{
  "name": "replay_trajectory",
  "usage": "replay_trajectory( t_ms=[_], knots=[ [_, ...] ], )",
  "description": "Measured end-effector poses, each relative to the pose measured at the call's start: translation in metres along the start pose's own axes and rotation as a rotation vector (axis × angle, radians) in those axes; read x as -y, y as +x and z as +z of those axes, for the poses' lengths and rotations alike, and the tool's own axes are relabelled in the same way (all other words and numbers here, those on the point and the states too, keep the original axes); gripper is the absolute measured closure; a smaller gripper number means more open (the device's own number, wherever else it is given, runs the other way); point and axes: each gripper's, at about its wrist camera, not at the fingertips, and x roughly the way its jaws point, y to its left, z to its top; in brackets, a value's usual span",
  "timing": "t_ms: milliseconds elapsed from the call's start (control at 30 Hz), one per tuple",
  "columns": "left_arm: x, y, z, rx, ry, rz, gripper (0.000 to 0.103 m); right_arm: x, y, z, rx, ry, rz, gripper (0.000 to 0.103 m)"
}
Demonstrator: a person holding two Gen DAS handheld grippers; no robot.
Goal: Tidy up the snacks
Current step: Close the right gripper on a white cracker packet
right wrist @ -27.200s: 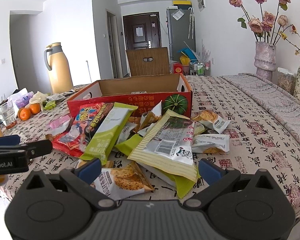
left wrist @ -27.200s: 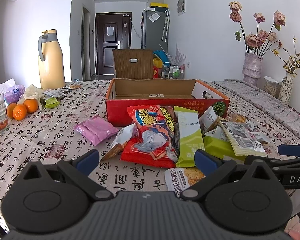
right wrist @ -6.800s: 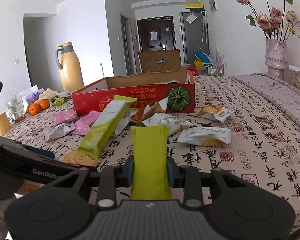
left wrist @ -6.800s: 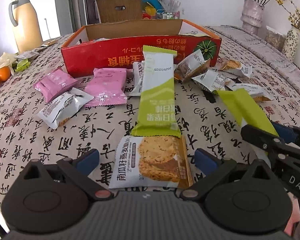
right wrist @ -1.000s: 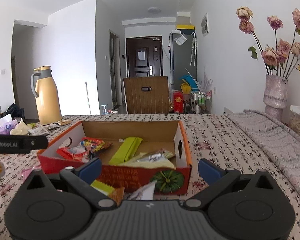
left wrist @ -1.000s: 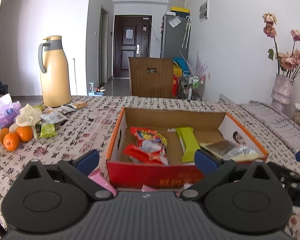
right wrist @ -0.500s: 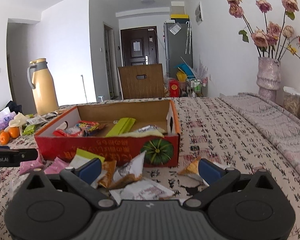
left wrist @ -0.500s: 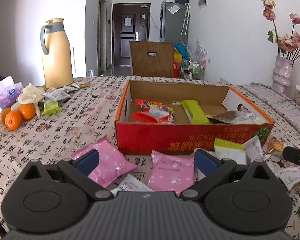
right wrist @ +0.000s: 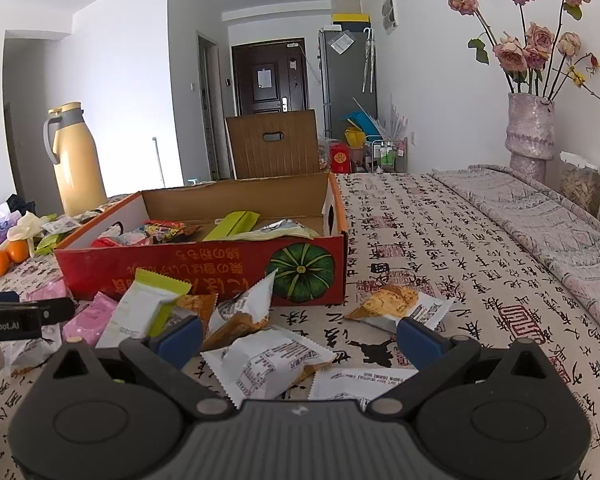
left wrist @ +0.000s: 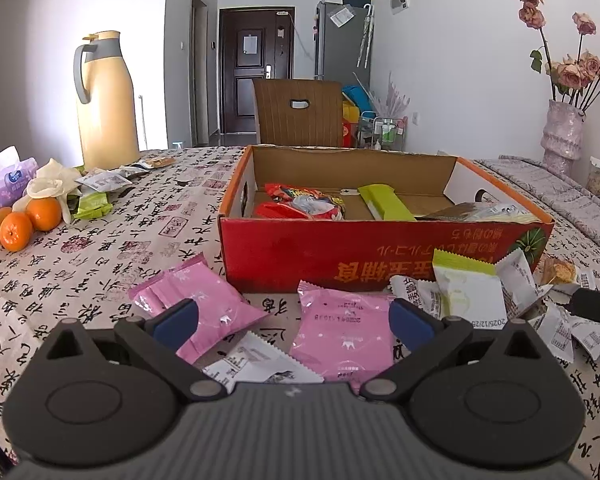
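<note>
The left gripper [left wrist: 293,320] fills the bottom of its frame with fingers [left wrist: 176,319] spread wide and nothing between them; below the gap lie a pink packet [left wrist: 346,334] at centre and a second pink packet [left wrist: 198,306] to its left, with a white wrapper [left wrist: 260,364] between them. The right gripper [right wrist: 298,336] is likewise wide open and empty, its fingers [right wrist: 418,338] hovering over white snack packets [right wrist: 266,358] at lower centre, a green-and-white packet [right wrist: 148,304] to the left and a torn biscuit packet [right wrist: 396,304] to the right. Just behind these, mid-frame, stands the red cardboard box [left wrist: 380,256] on the patterned tabletop [left wrist: 112,256], holding a red bag [left wrist: 300,204], a green bar [left wrist: 384,202] and a pale bag [left wrist: 484,212] at its right end. Oranges [left wrist: 24,220] sit at the left edge and a yellow thermos [left wrist: 104,100] in the upper left.
</note>
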Motion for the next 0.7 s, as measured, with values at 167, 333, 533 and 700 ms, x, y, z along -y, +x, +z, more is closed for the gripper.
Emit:
replay_trajectory(
  t_ms=[167,333,533,700],
  knots=[
    [0.0002,0.0010,-0.0019,-0.002,-0.002,-0.001,0.000,-0.0032,0.0025,-0.0020,-0.010,-0.002,0.005,0.000],
    [-0.0004,0.0013,-0.0019,-0.004,-0.006,-0.003,0.000,-0.0051,0.0031,-0.0027,-0.017,-0.005,0.012,0.000],
    [-0.0010,0.0014,-0.0020,-0.004,-0.009,-0.004,0.000,-0.0052,-0.0005,-0.0024,0.000,-0.003,0.017,0.000],
    [-0.0015,0.0027,-0.0022,-0.008,-0.013,-0.004,0.000,-0.0007,-0.0040,-0.0030,0.004,0.000,0.014,0.000]
  ],
)
